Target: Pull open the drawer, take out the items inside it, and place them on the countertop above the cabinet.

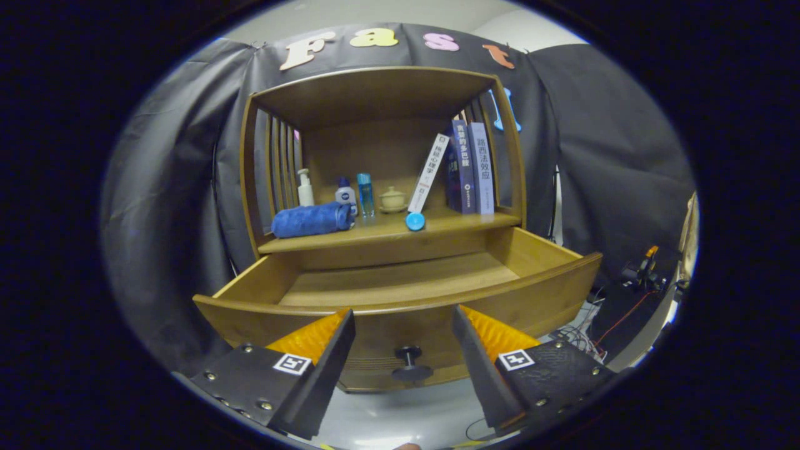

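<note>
The gripper (403, 319) hangs with its fingers spread wide and grasping nothing, the dark round knob (410, 364) between them, because the curved-front wooden drawer (400, 294) stands open and looks bare, while a rolled blue towel (311, 220) lies on the desk (450, 220) above.

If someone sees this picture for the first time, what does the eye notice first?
The open drawer stands out first, pulled toward the gripper, whose fingers are spread apart with the drawer knob between them. Above it, a rolled blue towel lies on the countertop.
</note>
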Tool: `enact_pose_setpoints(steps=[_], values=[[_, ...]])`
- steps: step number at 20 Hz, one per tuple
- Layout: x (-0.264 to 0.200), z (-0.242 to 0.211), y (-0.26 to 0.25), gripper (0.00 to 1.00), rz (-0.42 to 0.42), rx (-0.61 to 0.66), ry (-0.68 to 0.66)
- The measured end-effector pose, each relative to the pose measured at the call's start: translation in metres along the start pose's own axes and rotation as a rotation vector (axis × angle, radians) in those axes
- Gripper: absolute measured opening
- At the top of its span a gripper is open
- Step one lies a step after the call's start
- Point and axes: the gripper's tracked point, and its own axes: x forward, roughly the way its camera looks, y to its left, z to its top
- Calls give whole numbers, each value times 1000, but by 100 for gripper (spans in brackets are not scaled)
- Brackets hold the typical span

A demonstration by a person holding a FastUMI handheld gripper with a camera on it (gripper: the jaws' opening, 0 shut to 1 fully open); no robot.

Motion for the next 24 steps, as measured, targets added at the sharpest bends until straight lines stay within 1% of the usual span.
enact_pose_setpoints(steps=[2, 6, 20, 24], values=[[7, -11, 5, 93, 31, 13, 30], [11, -11, 7, 95, 76, 92, 12], [19, -10, 3, 95, 103, 130, 19], [27, -7, 3, 95, 107, 122, 25]])
